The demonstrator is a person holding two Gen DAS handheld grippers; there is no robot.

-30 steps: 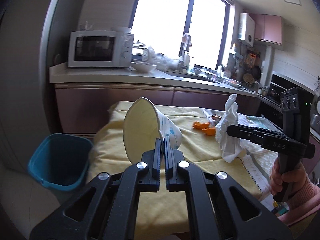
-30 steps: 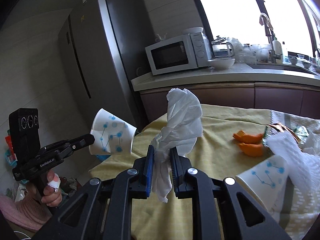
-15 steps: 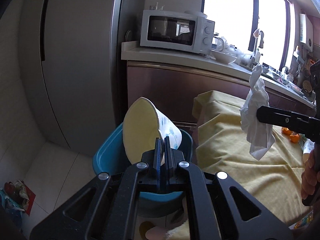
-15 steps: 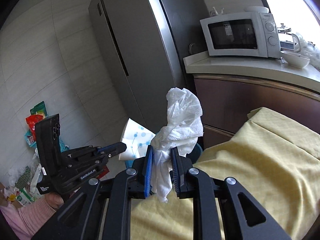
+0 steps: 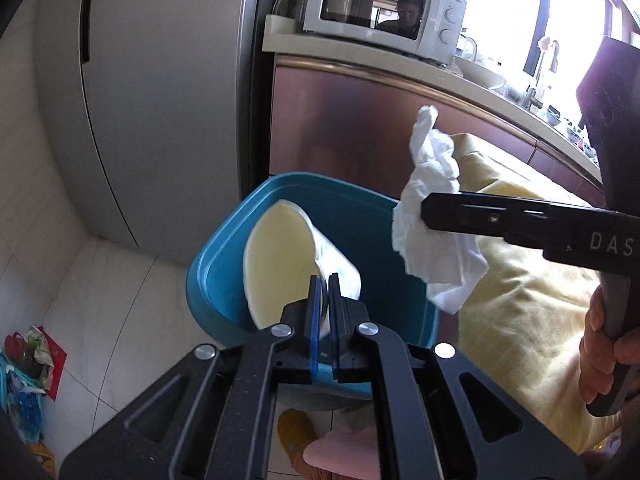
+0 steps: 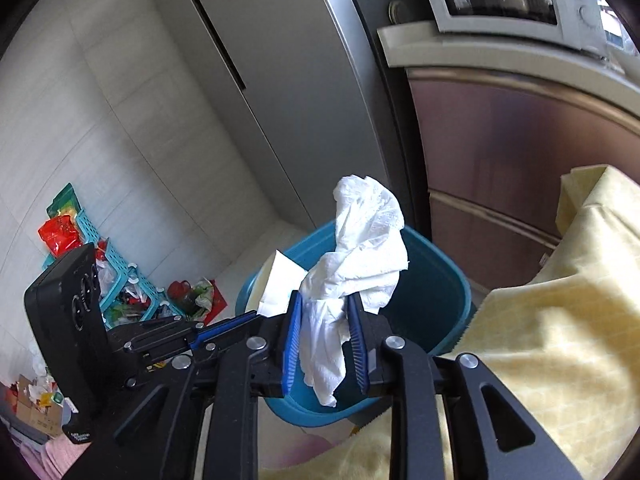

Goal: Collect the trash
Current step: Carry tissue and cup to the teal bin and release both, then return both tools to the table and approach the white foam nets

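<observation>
From the left wrist, the left tongs are clamped on the rim of a paper cup, held over the open blue bin on the floor beside the yellow-covered desk. Neither piece is dropped yet, so release looks next. "DAS" reads on the other tool.

From the right wrist, the right tongs are clamped on a crumpled tissue above the same bin; the left tongs sit alongside. No legible writing here.
</observation>
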